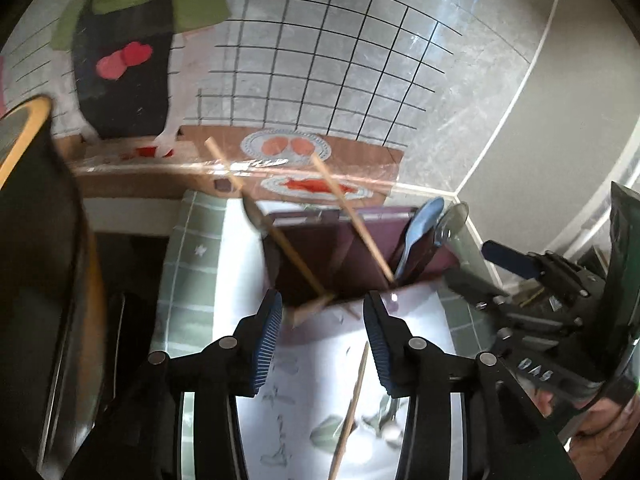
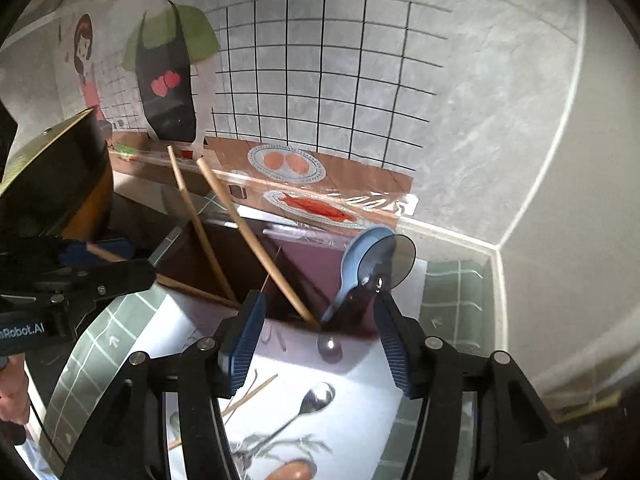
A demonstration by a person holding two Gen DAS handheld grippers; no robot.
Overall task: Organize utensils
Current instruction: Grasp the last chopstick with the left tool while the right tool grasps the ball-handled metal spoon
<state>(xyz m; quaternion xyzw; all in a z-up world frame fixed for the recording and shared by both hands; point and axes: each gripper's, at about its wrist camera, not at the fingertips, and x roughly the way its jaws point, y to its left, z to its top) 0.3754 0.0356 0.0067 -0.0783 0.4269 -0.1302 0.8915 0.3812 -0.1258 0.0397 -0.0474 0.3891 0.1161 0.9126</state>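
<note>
A maroon divided utensil box stands on a white mat. Two long wooden sticks lean in it, beside a blue spoon and a smoky clear utensil. My left gripper is at the box's front edge. Its jaws are apart around a short wooden stick end without pressing it. My right gripper is open at the box's front, around the foot of one stick and the blue spoon's handle.
On the mat lie a metal spoon, loose chopsticks and a brown utensil. A black pot with a yellow rim stands left. Green checked cloth lies under the mat; walls close the back and right.
</note>
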